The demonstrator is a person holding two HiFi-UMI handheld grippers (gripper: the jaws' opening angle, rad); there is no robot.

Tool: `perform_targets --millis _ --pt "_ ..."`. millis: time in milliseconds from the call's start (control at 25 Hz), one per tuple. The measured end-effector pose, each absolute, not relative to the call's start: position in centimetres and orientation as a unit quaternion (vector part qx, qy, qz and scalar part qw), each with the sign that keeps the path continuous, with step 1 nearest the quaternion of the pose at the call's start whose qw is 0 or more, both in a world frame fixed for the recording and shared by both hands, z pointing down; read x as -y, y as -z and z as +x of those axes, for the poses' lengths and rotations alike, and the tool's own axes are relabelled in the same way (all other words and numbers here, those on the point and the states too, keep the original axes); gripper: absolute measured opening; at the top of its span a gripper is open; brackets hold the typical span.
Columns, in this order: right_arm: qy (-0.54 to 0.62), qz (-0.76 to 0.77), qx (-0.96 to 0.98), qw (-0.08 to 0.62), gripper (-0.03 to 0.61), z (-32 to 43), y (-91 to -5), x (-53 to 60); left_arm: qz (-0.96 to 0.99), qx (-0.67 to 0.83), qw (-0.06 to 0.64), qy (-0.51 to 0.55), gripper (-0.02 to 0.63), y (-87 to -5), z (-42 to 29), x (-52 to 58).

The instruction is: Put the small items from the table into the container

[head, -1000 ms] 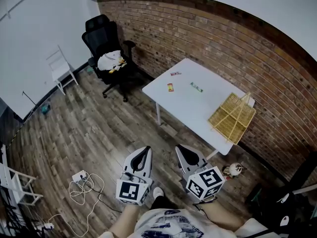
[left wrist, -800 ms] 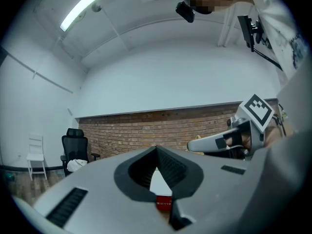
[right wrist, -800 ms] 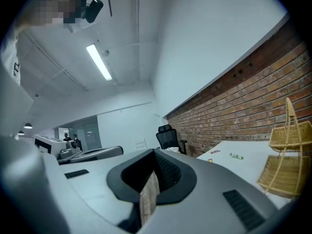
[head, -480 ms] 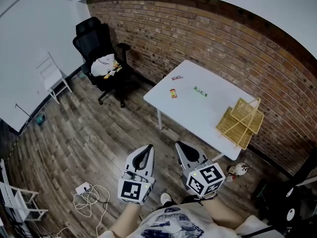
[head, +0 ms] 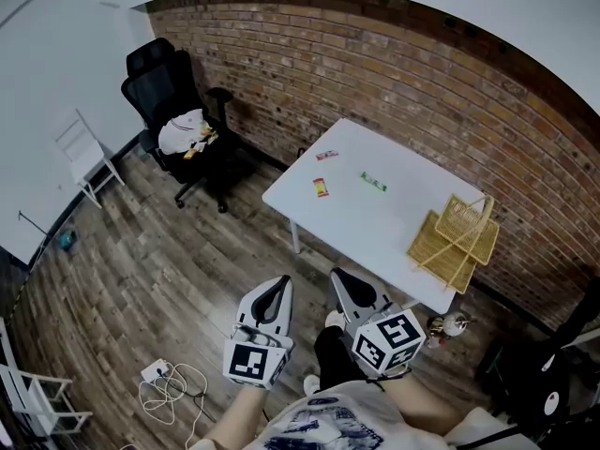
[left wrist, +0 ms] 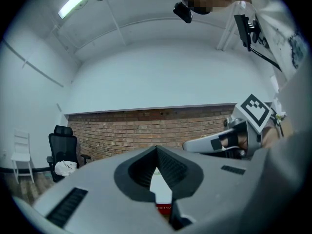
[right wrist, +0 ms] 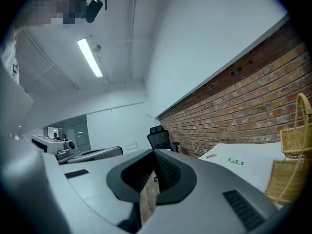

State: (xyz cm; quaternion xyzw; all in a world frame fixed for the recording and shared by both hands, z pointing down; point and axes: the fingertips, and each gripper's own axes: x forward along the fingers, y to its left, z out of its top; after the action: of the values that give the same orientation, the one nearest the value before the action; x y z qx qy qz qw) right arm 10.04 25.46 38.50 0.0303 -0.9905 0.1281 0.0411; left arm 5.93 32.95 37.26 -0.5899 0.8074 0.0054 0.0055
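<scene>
Across the wooden floor stands a white table (head: 375,228). On it lie a red-and-white packet (head: 325,156), an orange packet (head: 321,187) and a green packet (head: 373,182). A wicker basket (head: 455,237) with a handle rests at the table's right end. My left gripper (head: 277,282) and right gripper (head: 339,277) are held side by side, short of the table, both shut with nothing in them. The right gripper view shows the green packet (right wrist: 235,162) and the basket (right wrist: 292,169) ahead on the right.
A black office chair (head: 178,101) with a white bundle on it stands by the brick wall. A white folding chair (head: 82,153) is at the left wall. A power strip with cables (head: 169,382) lies on the floor at lower left. A small object (head: 448,324) sits under the table's right end.
The table and chair have shifted left and nearer in the head view as I walk toward the table. Both grippers stay shut and side by side.
</scene>
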Motion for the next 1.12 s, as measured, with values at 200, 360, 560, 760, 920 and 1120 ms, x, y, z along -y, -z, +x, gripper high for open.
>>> perform_targets --millis 200,360,560,760,920,1120 --pt "-0.134 0.05 0.989 0.028 0.02 7.1 -38.7 -21.8 -0.595 -0.804 0.012 0.003 0.048 -37.1 2.3 -29.8" --pt "-0.141 0.066 0.988 0.024 0.02 4.9 -38.9 -17.8 -0.603 -0.798 0.008 0.009 0.048 -37.3 -0.6 -25.8" --pt "-0.144 0.087 0.985 0.029 0.02 2.8 -39.0 -11.6 -0.619 -0.785 0.003 0.009 0.048 -37.3 -3.3 -19.4" --pt "-0.145 0.1 0.984 0.04 0.02 0.1 -39.2 -4.5 -0.635 -0.772 0.007 0.009 0.048 -36.7 -6.0 -11.8" --pt "-0.145 0.101 0.983 0.044 0.02 -2.4 -39.5 0.0 -0.642 -0.767 0.01 0.01 0.048 -36.5 -8.3 -6.8" --pt "-0.156 0.104 0.981 0.041 0.02 -4.2 -39.8 4.0 -0.647 -0.762 0.005 0.019 0.048 -36.7 -10.0 -2.2"
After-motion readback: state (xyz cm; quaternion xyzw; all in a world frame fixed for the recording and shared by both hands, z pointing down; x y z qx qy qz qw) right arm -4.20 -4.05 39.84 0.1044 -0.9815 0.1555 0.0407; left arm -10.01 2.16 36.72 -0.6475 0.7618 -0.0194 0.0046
